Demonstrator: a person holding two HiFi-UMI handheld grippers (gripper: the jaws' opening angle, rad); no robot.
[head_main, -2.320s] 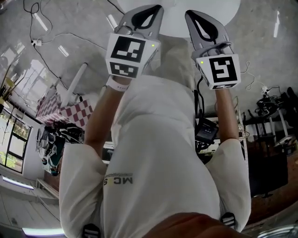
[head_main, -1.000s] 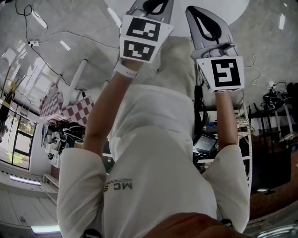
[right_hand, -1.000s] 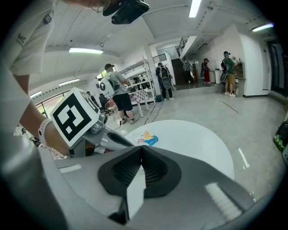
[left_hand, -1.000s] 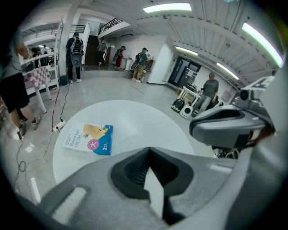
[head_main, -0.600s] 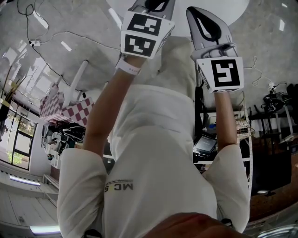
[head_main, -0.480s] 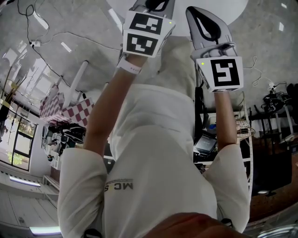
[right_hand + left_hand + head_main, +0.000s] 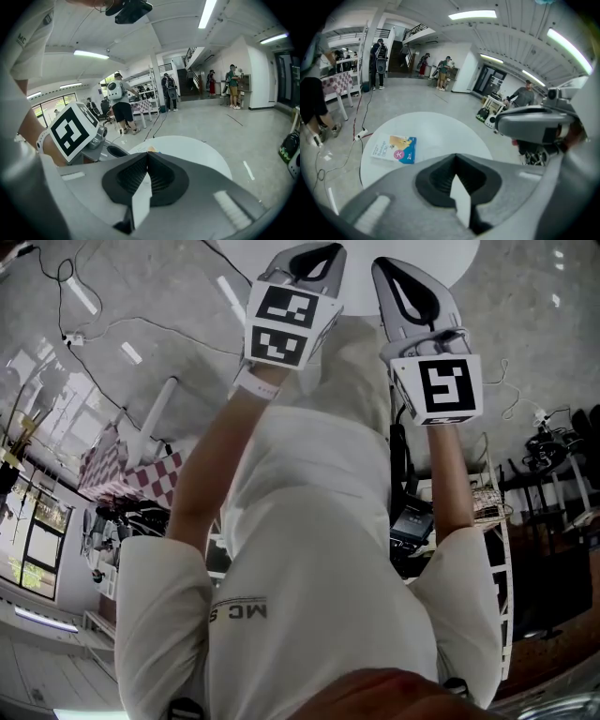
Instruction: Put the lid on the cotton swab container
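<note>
Left gripper view shows left gripper point(image 7: 455, 158) closed, empty; right gripper point(image 7: 147, 153) likewise, facing white table point(image 7: 440, 131).

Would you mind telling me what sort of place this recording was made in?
Probably a large open lab or workshop hall: a bare concrete floor with loose cables, ceiling strip lights, and a round white table.

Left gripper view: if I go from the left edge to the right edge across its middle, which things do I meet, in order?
white power strip → flat blue and white box, lying on the round white table → closed tip of the left gripper → grey right gripper
</note>
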